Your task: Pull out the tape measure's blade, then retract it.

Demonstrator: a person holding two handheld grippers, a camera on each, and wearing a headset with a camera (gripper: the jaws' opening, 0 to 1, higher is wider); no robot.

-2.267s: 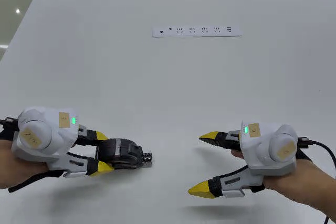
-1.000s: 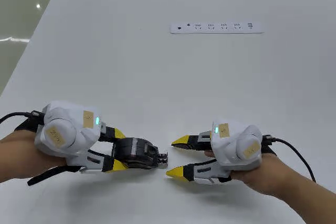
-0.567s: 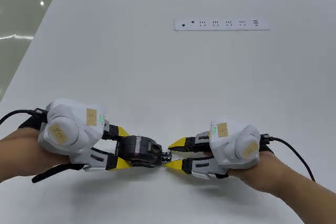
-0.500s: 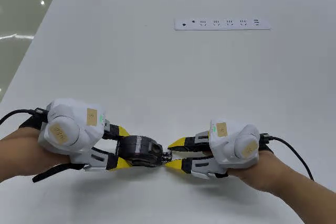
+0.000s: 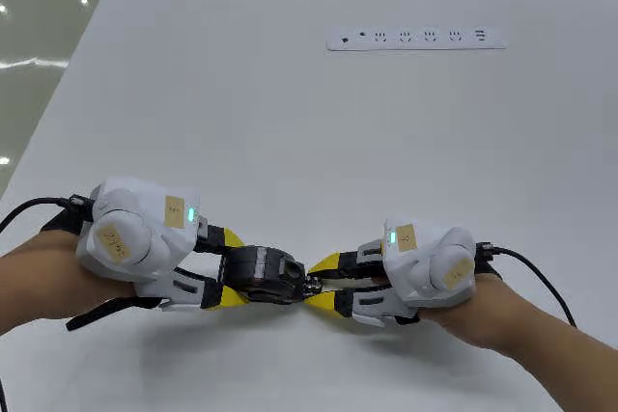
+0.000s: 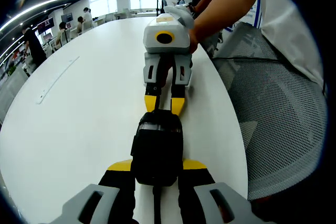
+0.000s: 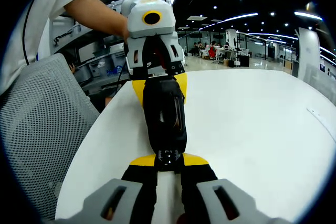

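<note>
A black tape measure (image 5: 264, 272) lies on the white table (image 5: 290, 142), and my left gripper (image 5: 230, 268) is shut on its case. In the left gripper view the case (image 6: 157, 145) sits between the yellow fingertips (image 6: 119, 166). My right gripper (image 5: 322, 284) faces it from the right, jaws closed in on the metal end hook (image 5: 311, 284) at the case's mouth. The right gripper view shows the hook (image 7: 168, 157) pinched between that gripper's yellow tips (image 7: 143, 160), with the case (image 7: 164, 111) and the left gripper (image 7: 157, 85) beyond. No blade length shows.
A white power strip (image 5: 415, 39) lies flat at the far side of the table. The table's left edge (image 5: 58, 74) drops to a glossy floor. A grey mesh chair (image 6: 273, 129) stands at the table's near side. A cable (image 5: 536, 277) trails from the right gripper.
My right gripper moved left to the tape measure's mouth and narrowed from wide open onto the end hook. The left gripper kept its hold on the case.
</note>
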